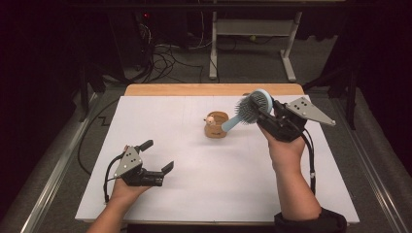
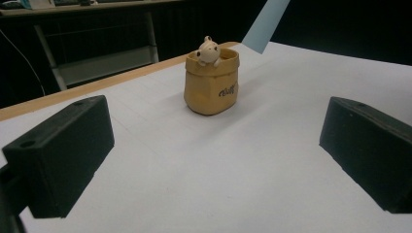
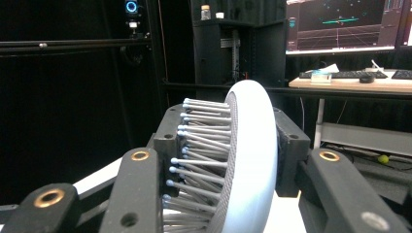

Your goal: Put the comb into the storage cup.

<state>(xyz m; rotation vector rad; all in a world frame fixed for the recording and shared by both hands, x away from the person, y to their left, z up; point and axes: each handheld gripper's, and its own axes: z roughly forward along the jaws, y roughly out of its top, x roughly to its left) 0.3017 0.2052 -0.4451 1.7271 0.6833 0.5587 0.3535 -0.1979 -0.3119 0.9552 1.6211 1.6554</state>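
**Brush is up, cup's next**

Right claw (image 1: 265, 114) is clamped on the hairbrush (image 1: 252, 108) head, upper right of frame, handle angling down toward the little tan cup (image 1: 216, 124) mid-desk. Probably going in handle-first, so line it up. Left claw (image 1: 156, 156) sits wide open, lower left.

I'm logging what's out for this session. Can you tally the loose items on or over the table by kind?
Pale blue hairbrush with grey ball-tipped bristles, clamped by its head in the right gripper: 1
Tan sack-shaped holder: 1
Small cream animal figure peeking from the holder: 1
Total: 3
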